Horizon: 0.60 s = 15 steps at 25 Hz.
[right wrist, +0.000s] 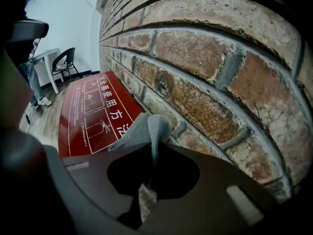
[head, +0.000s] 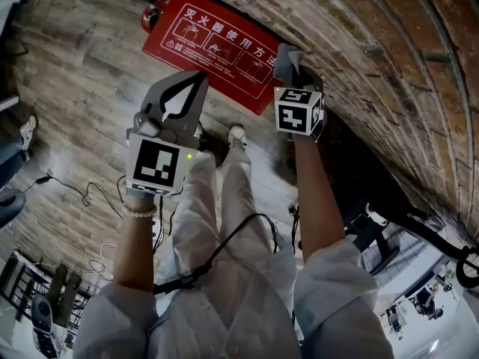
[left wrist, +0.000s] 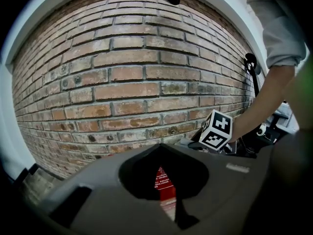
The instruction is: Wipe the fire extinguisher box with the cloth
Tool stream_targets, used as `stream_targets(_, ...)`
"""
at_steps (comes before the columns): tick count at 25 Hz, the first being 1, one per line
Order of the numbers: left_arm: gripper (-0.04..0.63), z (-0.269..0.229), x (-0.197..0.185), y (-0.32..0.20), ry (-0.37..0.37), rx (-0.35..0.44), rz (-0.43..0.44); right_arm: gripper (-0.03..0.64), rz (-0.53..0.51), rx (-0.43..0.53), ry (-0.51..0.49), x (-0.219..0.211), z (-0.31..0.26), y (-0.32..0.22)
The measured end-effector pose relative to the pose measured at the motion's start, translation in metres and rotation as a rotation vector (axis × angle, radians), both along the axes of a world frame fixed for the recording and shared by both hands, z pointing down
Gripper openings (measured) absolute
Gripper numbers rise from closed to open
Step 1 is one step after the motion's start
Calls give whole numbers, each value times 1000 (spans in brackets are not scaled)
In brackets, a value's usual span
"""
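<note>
Head view: two white sleeves (head: 333, 290) nearest; left hand-held gripper (head: 198, 77) pressed together, empty; right hand-held gripper (head: 296, 72) pinching one grey cloth (head: 287, 54) by one red fire extinguisher box (head: 217, 40), upper centre | left gripper view: brick wall (left wrist: 127, 82), box sliver | right gripper view alone: one chair (right wrist: 66, 62), upper left

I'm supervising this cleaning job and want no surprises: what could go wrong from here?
The right gripper pinches only a narrow fold of the grey cloth; dragging it over the fire extinguisher box might pull it free. The cloth hangs close to the rough brick wall, so it could snag there. The left gripper, shut and empty, does not steady the box, so it might shift.
</note>
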<state>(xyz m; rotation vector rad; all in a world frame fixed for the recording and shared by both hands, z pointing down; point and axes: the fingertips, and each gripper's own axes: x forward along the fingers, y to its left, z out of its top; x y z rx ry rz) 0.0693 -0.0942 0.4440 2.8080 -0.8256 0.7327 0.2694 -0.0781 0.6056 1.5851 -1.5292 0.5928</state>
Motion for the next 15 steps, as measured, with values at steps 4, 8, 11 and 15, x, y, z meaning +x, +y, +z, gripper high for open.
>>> stream_targets(4, -3, 0, -2, 0, 2, -6, -4, 26, 3, 1, 4, 0, 0, 0)
stream_targets(8, -3, -1, -6, 0, 5, -7, -12, 26, 5, 5, 11, 0, -1, 0)
stream_targets(11, -3, -2, -11, -1, 4, 5, -13, 25, -4, 0, 22, 0, -1, 0)
stream_targets(15, -3, -5, -18, -1, 5, 10, -20, 26, -1, -10, 8, 0, -2, 1)
